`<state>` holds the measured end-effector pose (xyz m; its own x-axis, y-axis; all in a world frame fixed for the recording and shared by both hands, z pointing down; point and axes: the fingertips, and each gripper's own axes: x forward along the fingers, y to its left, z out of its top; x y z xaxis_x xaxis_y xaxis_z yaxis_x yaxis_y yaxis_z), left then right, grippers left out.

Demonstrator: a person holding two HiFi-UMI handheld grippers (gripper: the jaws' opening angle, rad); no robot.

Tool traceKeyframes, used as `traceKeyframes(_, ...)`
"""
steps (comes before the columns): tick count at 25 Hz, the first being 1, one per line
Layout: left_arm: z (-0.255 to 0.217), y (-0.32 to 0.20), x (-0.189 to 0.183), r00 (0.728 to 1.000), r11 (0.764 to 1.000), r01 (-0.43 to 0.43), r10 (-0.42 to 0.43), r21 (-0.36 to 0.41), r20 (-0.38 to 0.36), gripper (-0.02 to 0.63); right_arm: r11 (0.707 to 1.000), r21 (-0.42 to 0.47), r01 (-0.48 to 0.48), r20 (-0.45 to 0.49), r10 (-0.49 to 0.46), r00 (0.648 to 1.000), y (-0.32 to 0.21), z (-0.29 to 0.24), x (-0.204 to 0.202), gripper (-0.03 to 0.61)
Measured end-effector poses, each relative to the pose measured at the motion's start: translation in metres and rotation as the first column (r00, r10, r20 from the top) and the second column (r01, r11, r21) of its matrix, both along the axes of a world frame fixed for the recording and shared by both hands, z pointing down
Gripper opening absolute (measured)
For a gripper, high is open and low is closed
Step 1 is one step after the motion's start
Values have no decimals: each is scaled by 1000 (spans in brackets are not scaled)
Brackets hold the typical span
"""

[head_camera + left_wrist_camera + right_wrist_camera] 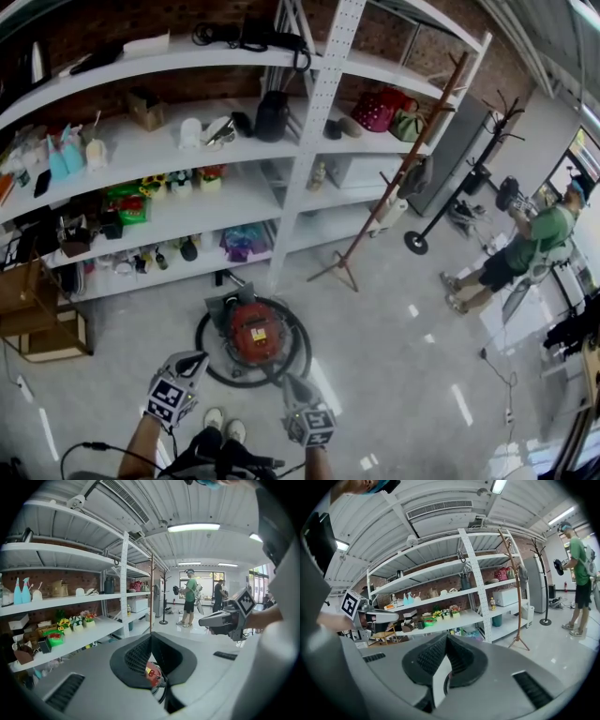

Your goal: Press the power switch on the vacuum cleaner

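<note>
Head view, red vacuum cleaner [246,351], yellow label [259,332] unreadable

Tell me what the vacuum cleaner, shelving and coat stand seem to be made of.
Vacuum cleaner: smooth red shell, probably moulded plastic. Shelving: white upright with rows of holes and thin white boards, likely painted metal. Coat stand: slim brown pole with pegs, looks like wood.

No legible text, brand or no. is found. A yellow/white label [258,332] is seen on the red top of the vacuum cleaner [246,345], print too small to be read. Marker cubes on left gripper [192,360] & right gripper [292,382]: b/w square patterns only, no letters. Pkgs on the shelf rack [323,94]: too blurred.
</note>
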<state>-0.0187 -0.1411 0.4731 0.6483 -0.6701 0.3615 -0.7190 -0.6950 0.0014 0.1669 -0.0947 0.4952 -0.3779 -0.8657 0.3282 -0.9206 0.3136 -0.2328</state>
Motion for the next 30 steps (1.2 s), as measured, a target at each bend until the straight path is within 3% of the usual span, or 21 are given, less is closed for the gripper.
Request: traceKeyframes(30, 123, -100, -9, 998, 994, -51, 53, -95, 18, -6, 992, -120, -37, -2, 37, 999, -88, 118, -10, 11)
